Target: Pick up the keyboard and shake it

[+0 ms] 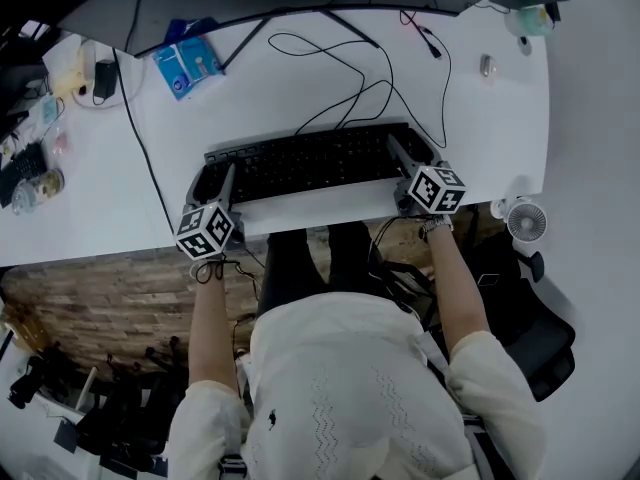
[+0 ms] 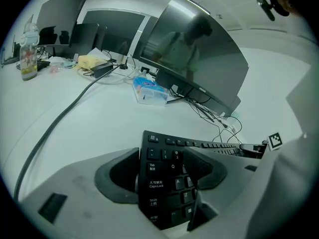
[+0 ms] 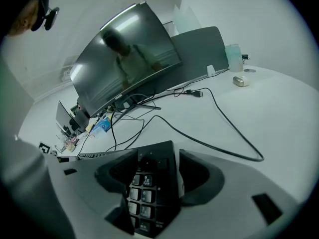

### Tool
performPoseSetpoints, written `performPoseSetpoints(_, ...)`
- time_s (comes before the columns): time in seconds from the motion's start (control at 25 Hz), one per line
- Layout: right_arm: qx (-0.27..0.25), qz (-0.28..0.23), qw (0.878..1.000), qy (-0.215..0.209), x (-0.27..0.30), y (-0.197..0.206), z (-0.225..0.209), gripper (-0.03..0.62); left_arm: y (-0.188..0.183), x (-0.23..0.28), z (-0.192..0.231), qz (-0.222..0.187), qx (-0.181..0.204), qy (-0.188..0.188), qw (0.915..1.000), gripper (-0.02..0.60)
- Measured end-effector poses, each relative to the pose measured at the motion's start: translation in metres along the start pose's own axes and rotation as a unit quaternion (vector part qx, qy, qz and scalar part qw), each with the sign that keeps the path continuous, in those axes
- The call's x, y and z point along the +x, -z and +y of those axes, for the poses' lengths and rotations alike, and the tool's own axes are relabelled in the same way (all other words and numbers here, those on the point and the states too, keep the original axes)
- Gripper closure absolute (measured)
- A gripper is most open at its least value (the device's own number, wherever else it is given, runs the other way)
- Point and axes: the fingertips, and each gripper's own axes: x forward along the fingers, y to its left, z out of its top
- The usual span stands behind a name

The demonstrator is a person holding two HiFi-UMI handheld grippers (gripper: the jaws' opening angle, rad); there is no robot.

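A black keyboard (image 1: 310, 163) lies flat on the white desk (image 1: 490, 118), near its front edge. My left gripper (image 1: 215, 180) straddles the keyboard's left end. In the left gripper view the Tab and Caps Lock keys (image 2: 155, 176) sit between the jaws of the left gripper (image 2: 162, 172), with a thin sliver of space beside the left pad. My right gripper (image 1: 412, 154) straddles the keyboard's right end. In the right gripper view the number-pad corner (image 3: 149, 180) fills the gap of the right gripper (image 3: 155, 172), its pads close alongside without visibly pressing.
A dark curved monitor (image 2: 199, 59) stands behind the keyboard, with loose black cables (image 1: 350, 78) running across the desk. A blue pack (image 1: 187, 65) lies at the back left, a small grey object (image 1: 486, 65) at the back right. A small fan (image 1: 526, 220) hangs off the desk's right corner.
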Motion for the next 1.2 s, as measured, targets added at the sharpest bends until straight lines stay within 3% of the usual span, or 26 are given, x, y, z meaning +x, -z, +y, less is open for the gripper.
performPoseSetpoints(0.16, 0.005, 0.007, 1.0, -0.016, 0.006, -0.002, 0.005, 0.329, 0.0, 0.0, 0.0, 0.004, -0.009, 0.008, 0.9999, 0.311)
performPoseSetpoints(0.4, 0.01, 0.011, 1.0, -0.007, 0.009, -0.002, 0.005, 0.326, -0.003, 0.0, -0.001, -0.003, -0.039, 0.027, 0.9989, 0.304)
performPoseSetpoints(0.88, 0.006, 0.003, 1.0, 0.013, 0.006, 0.002, 0.003, 0.333, 0.0, 0.006, -0.002, 0.021, -0.002, -0.026, 0.9994, 0.296)
performPoseSetpoints(1.2, 0.0, -0.006, 1.0, 0.024, -0.008, 0.002, 0.004, 0.329, 0.0, -0.003, -0.01, 0.015, 0.009, -0.036, 0.9992, 0.293)
